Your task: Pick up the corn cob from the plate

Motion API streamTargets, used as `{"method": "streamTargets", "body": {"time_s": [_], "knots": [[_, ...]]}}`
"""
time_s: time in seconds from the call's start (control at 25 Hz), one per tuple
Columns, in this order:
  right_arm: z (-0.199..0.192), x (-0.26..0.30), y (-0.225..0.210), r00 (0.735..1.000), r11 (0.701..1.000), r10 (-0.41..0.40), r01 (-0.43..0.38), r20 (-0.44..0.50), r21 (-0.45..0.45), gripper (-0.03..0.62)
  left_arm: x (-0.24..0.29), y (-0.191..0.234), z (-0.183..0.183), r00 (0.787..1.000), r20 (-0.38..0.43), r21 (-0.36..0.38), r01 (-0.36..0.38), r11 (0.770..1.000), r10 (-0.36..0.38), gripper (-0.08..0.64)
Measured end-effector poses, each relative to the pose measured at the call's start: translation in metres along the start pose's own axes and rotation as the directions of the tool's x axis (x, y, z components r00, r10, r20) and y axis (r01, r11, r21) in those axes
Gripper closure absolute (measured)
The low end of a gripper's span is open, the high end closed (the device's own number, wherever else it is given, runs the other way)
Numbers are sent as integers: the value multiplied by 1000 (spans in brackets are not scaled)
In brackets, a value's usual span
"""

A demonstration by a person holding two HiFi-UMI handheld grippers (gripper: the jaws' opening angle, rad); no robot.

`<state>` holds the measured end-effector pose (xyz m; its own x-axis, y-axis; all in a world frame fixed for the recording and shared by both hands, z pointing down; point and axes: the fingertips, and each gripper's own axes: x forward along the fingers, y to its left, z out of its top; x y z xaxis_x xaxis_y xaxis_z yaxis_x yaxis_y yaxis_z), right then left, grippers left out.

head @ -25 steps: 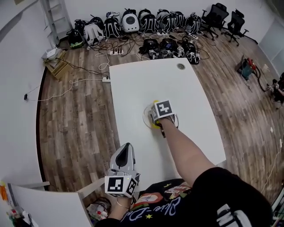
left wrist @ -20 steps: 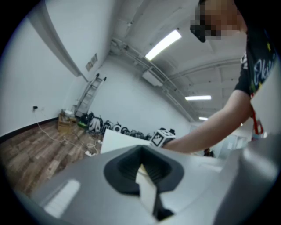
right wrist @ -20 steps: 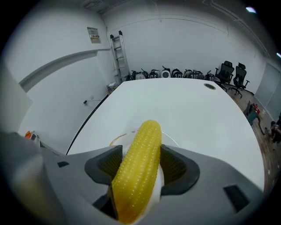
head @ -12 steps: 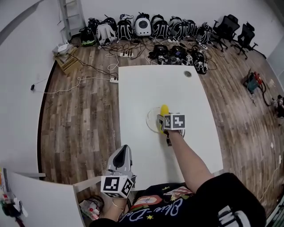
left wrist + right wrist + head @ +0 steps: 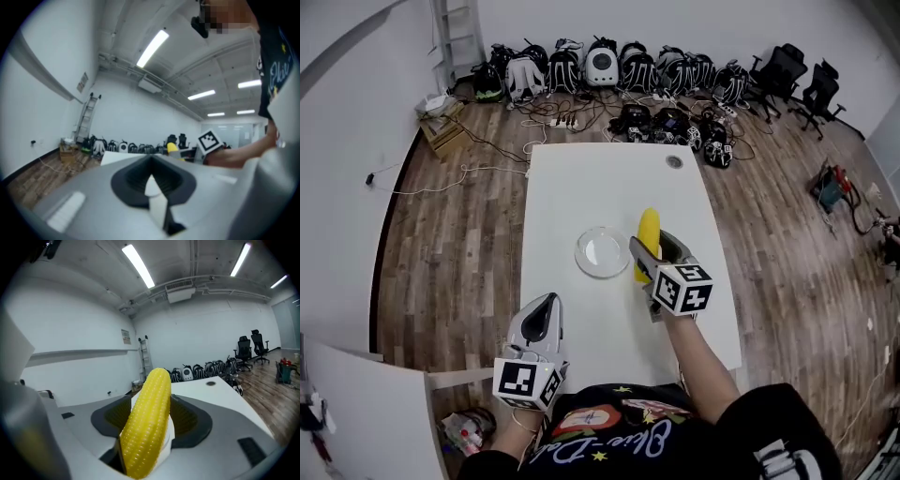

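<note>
A yellow corn cob [image 5: 648,236] sticks out forward from my right gripper [image 5: 655,251], which is shut on it and held above the white table to the right of the plate. In the right gripper view the corn cob [image 5: 146,418] fills the space between the jaws, tip pointing up and away. The glass plate [image 5: 603,252] lies bare on the white table [image 5: 614,183]. My left gripper [image 5: 542,321] hangs near the table's front left edge, jaws shut with nothing between them [image 5: 151,183].
Backpacks and cables [image 5: 609,70] line the far wall on the wood floor. Office chairs [image 5: 787,73] stand at the back right. A round grommet [image 5: 674,161] sits near the table's far edge. A ladder [image 5: 455,37] leans at the back left.
My right gripper has lifted the corn cob off the plate and carried it to the right; the plate now lies bare. The left gripper stays near the front edge.
</note>
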<state>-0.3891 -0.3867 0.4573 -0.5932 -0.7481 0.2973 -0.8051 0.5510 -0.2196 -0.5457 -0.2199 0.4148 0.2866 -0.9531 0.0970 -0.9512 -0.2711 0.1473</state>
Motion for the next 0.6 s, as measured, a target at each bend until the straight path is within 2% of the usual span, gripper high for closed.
{"method": "streamTargets", "body": {"time_s": [0.12,0.24,0.4,0.6], "knots": [[23,-44,8,992,994,86,-79,88,-78,325,4,-28,7,1000,11,71,13,997,-13,561],[36,-82,17,972,979,175,-154,157,-137,325,11,-48,8,1000,0,123,16,992,-16,561],[45,-123,26,942,959,263,-232,209,-162,325,24,-72,14,999,-2,130,43,991,-43,561],[45,-160,25,926,951,298,-268,230,-150,325,38,-90,20,999,13,128,46,991,-48,561]]}}
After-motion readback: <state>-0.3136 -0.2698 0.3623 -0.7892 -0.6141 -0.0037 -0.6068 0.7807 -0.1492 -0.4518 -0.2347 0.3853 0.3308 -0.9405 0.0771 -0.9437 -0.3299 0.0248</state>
